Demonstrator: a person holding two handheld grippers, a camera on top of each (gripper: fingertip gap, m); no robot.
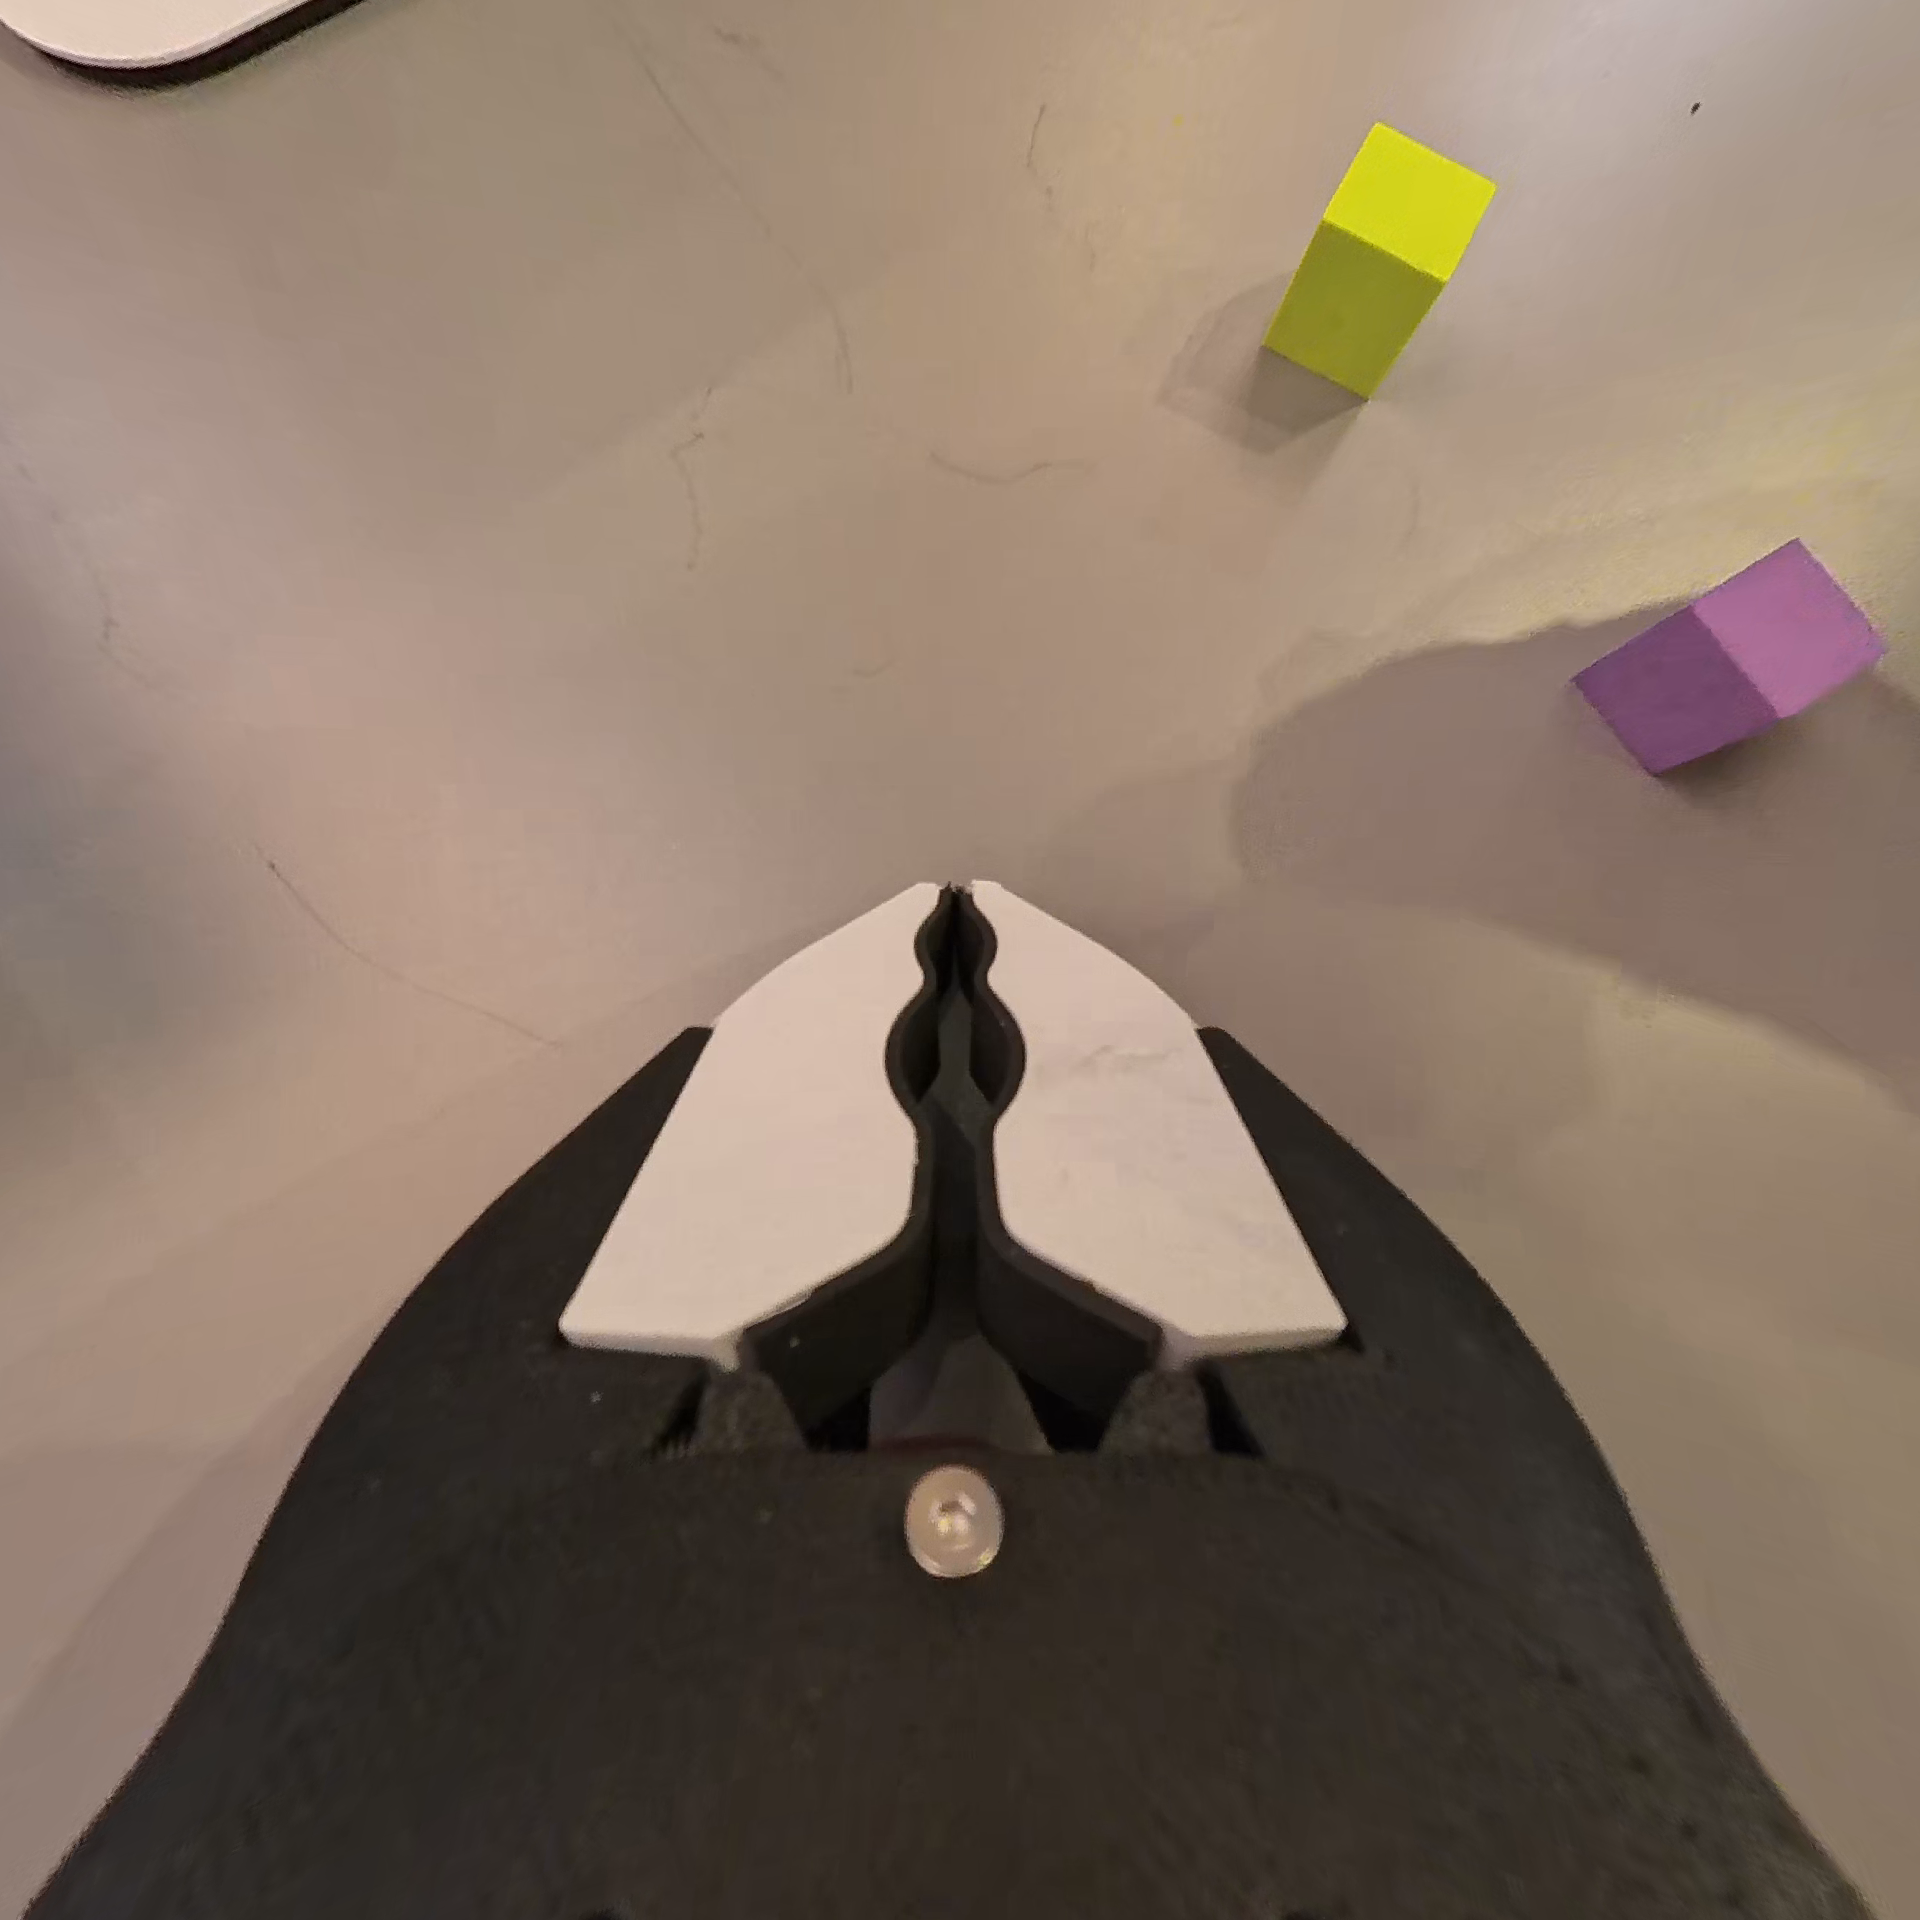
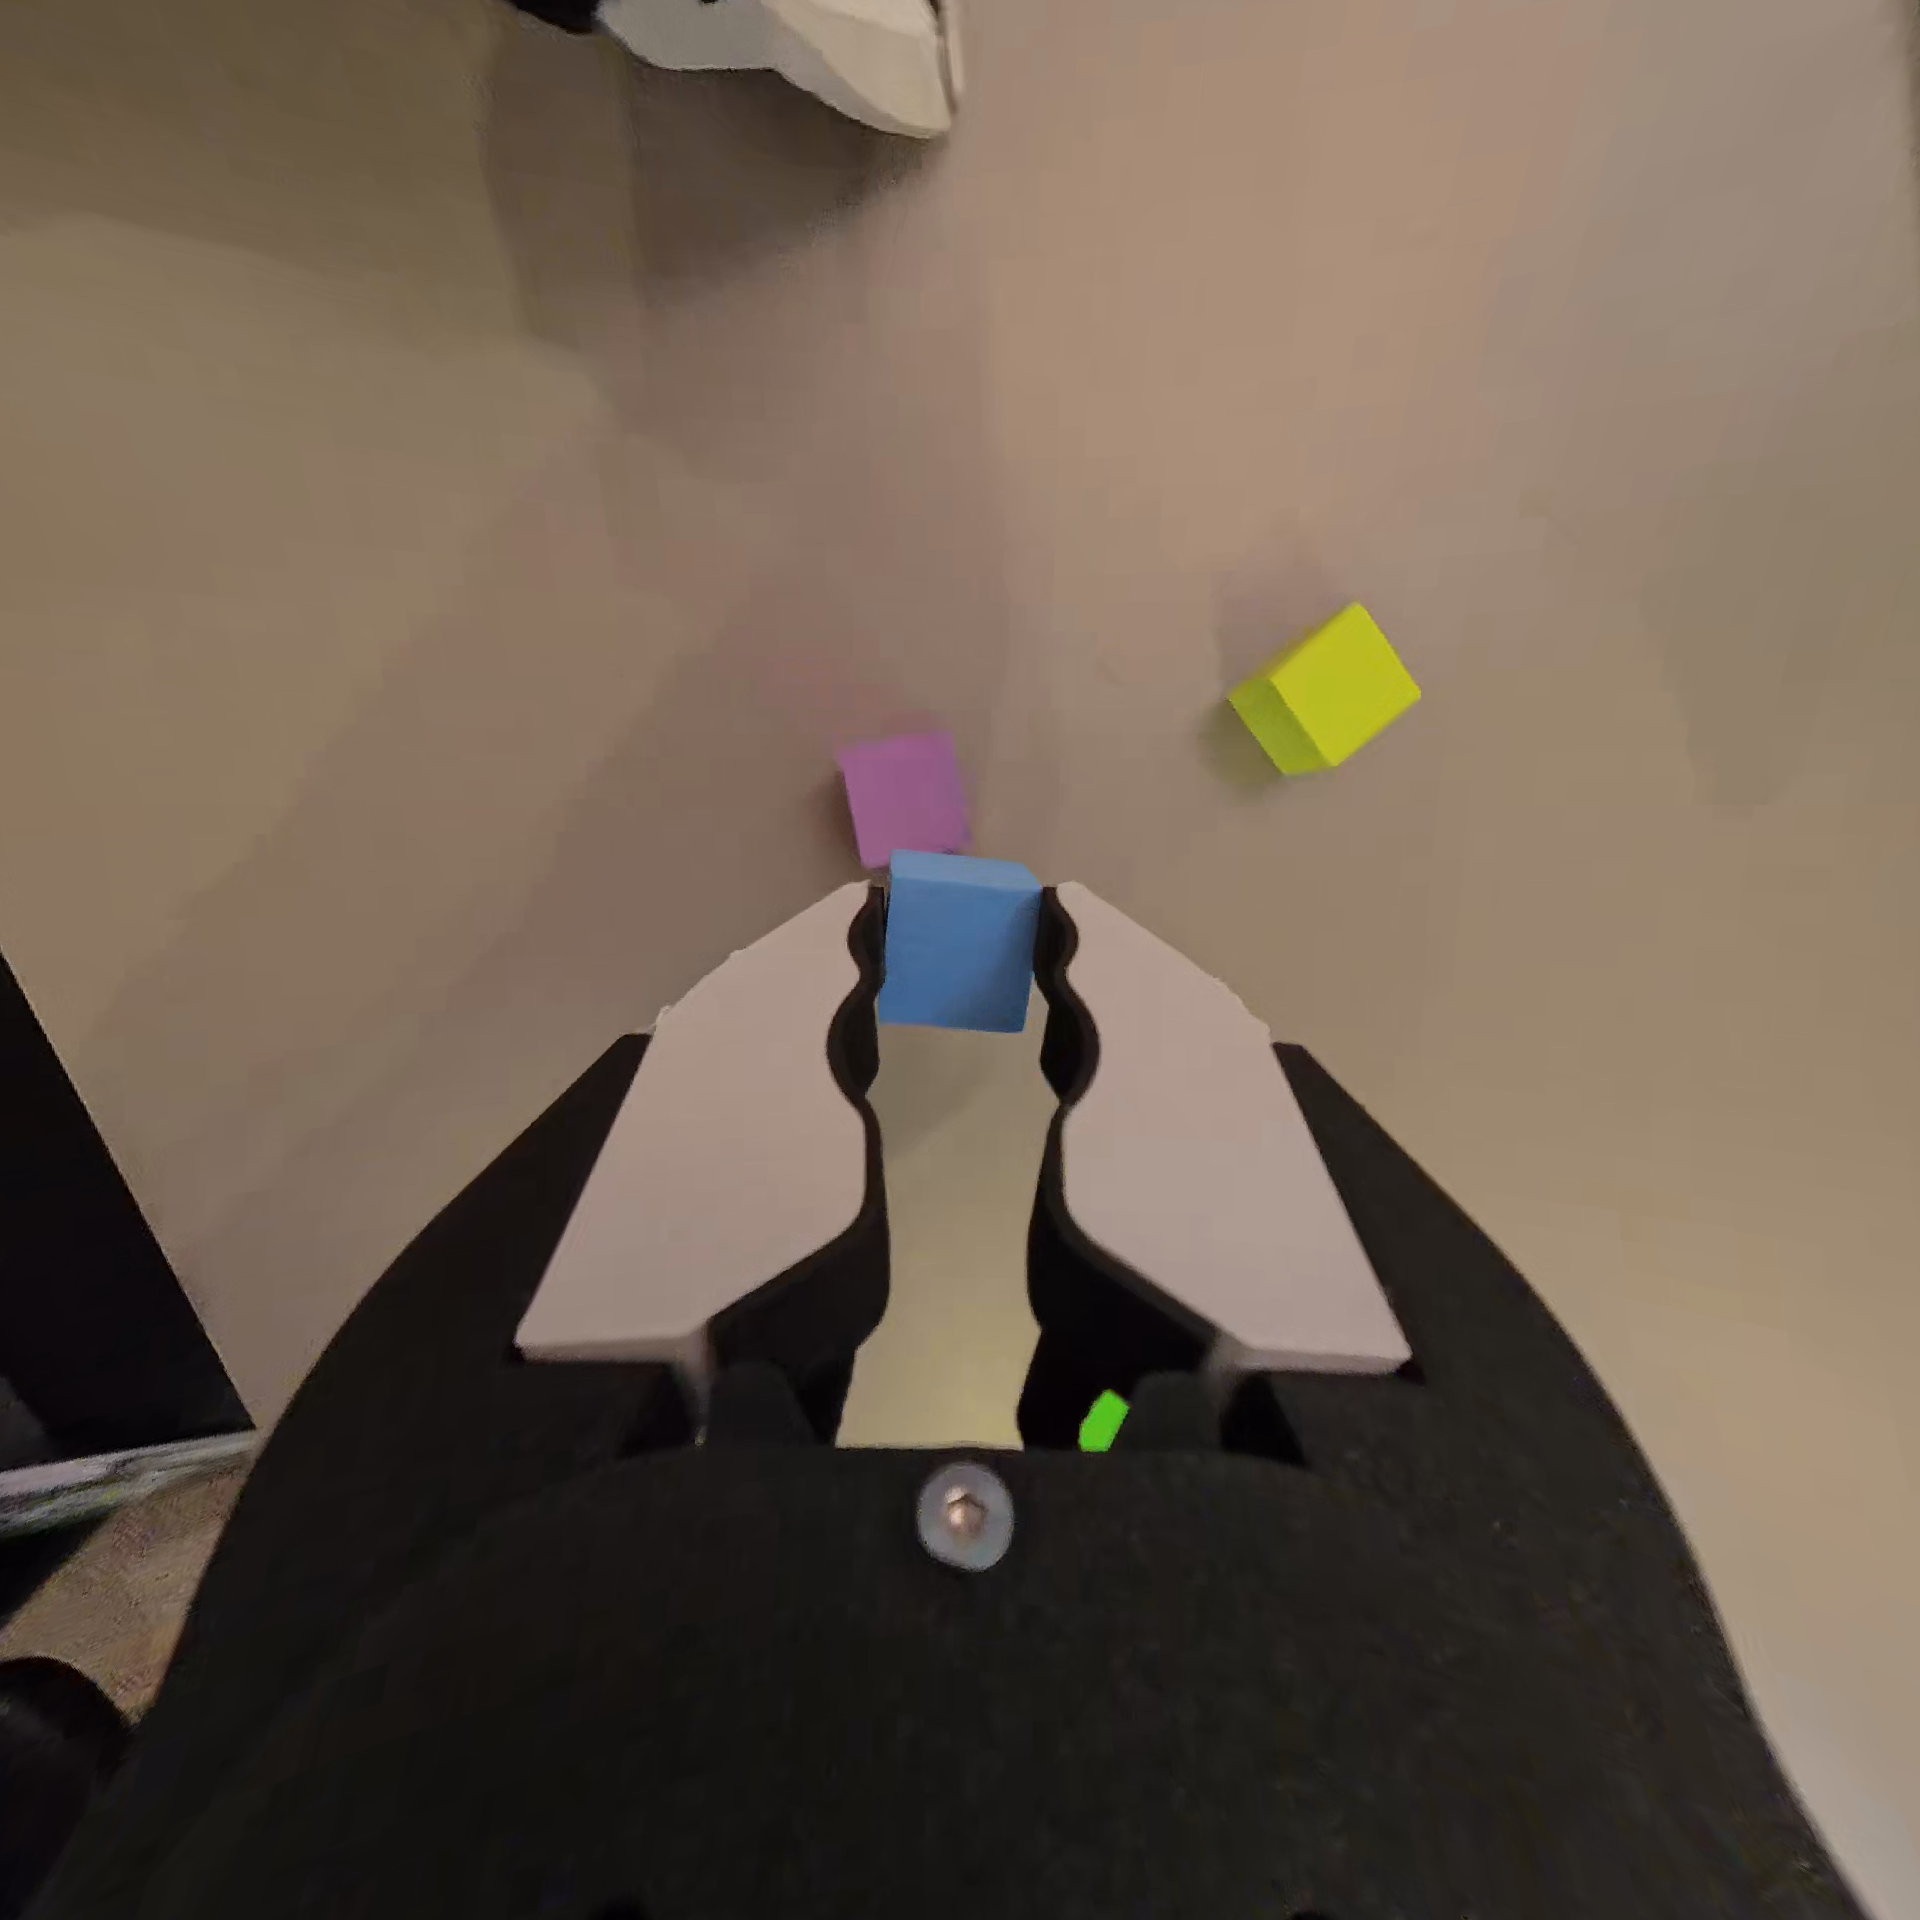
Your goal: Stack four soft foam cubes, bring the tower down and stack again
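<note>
Right now my right gripper (image 2: 958,894) pinches a blue foam cube (image 2: 958,945), both dark pads pressed flat against its sides near the fingertips, and the cube hangs clear of the table (image 2: 416,623). Just past those fingertips, slightly to their left, a purple cube (image 2: 902,795) sits on the table, its near edge hidden behind the blue one. Farther ahead and off to the right lies a yellow-green cube (image 2: 1325,691), well apart from the purple one. A sliver of bright green (image 2: 1103,1421) peeks out low down between the finger bases; I cannot tell what it is.

My left gripper (image 1: 956,888) is pressed together, its tips meeting on nothing, above bare table. From it, the yellow-green cube (image 1: 1377,260) stands ahead and to the right, and the purple cube (image 1: 1730,660) lies nearer, far to the right.
</note>
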